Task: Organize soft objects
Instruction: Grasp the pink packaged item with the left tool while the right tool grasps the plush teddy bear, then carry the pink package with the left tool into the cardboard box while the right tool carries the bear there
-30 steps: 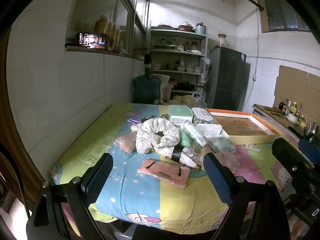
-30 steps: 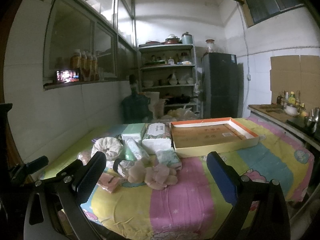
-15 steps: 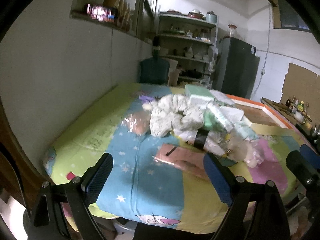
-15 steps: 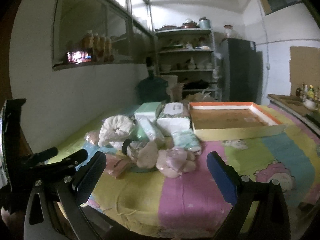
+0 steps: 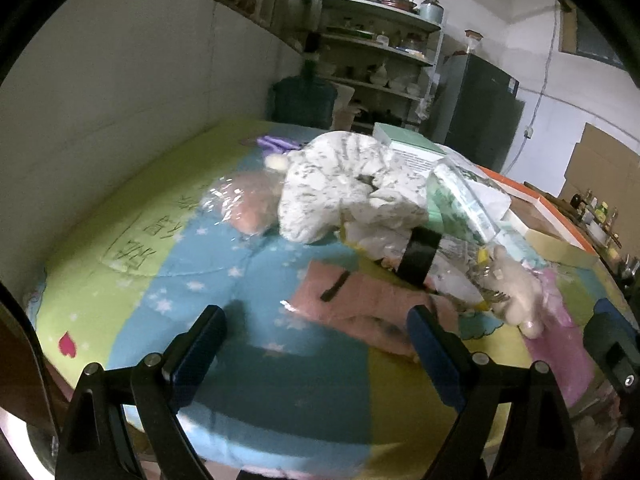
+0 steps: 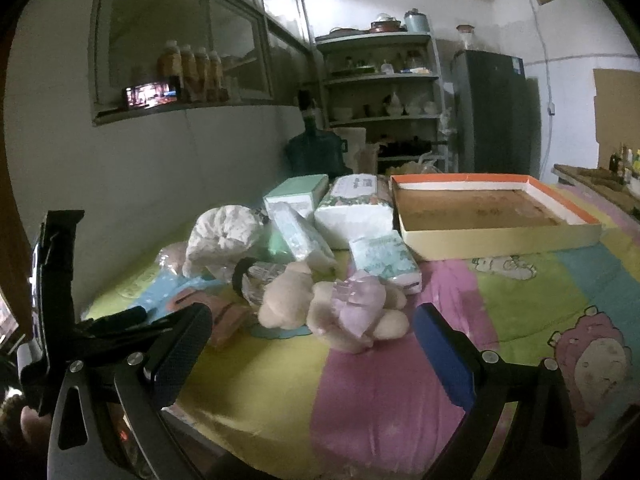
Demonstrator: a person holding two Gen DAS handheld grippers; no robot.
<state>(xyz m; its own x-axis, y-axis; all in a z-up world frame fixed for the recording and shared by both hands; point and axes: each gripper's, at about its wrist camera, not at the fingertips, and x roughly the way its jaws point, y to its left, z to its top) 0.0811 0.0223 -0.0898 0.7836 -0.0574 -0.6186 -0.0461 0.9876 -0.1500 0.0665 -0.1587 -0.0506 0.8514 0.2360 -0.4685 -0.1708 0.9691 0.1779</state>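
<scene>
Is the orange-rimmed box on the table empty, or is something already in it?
Empty, as far as visible: the orange-rimmed box shows only bare brown floor, and the soft items lie outside it.

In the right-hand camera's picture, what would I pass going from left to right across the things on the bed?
White ruffled cushion → beige plush toy → lilac plush → tissue pack with the green pattern → shallow cardboard box with the orange rim.
</scene>
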